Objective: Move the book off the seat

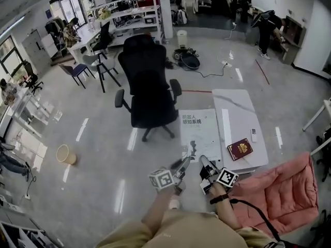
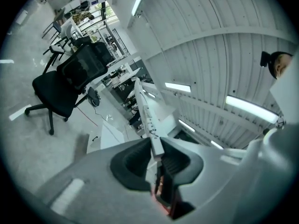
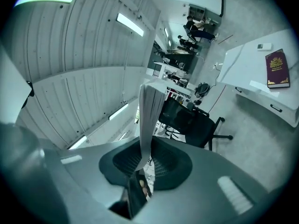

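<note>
I have both sets of fingers clamped on the near edge of the white book [image 1: 199,133]. The left gripper [image 1: 187,156] and right gripper [image 1: 203,163] sit close side by side, and each gripper view shows the book edge-on, pinched between the pads. The book is in the air, clear of the black chair [image 1: 150,87], whose seat [image 1: 153,112] is bare. In the head view it hangs just beside the white surface [image 1: 235,105] (a smaller red book [image 1: 240,149] lies there, so I'd aim for the bare part). I judge it light but broad and thin, likely to flex and droop at the far edge with both grips on one side. The cover looks smooth and may slip. I'd want a deep pinch, spread toward the corners, and a level hold while setting it down.
</note>
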Demonstrator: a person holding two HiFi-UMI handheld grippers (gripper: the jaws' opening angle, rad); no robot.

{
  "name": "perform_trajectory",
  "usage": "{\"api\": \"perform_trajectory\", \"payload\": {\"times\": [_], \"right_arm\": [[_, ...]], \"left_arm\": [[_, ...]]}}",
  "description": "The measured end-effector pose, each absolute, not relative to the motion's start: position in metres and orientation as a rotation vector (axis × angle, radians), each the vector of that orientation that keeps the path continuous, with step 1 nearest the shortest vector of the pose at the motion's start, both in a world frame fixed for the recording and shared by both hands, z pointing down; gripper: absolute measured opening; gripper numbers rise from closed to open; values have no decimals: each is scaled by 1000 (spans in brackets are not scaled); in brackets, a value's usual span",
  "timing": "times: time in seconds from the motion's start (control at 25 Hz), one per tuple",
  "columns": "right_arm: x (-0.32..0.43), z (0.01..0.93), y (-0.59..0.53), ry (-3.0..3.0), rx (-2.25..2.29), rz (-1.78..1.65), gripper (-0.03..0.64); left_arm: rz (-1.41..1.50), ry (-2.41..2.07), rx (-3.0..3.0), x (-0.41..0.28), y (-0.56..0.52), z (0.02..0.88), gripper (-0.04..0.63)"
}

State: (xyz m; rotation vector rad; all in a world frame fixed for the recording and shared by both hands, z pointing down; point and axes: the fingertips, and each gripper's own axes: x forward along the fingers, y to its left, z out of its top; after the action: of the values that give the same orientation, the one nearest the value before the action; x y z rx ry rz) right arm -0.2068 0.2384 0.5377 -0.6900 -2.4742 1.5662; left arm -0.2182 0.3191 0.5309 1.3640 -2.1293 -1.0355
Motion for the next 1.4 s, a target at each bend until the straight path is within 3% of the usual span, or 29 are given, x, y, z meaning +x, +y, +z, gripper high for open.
{"api": "perform_trajectory", "payload": {"times": [0.32, 0.68, 1.4], "right_arm": [[-259, 534, 295, -2538, -705, 1539, 55], [-299, 557, 267, -2529, -604, 1526, 55], [-445, 568, -12, -2542, -498, 1682, 55]], "left_arm": [[-1036, -2120, 1428, -272, 374, 533, 60], [-1025, -2055, 1425, -314, 346, 558, 61], [-885, -2008, 1477, -467, 66, 560, 66]]}}
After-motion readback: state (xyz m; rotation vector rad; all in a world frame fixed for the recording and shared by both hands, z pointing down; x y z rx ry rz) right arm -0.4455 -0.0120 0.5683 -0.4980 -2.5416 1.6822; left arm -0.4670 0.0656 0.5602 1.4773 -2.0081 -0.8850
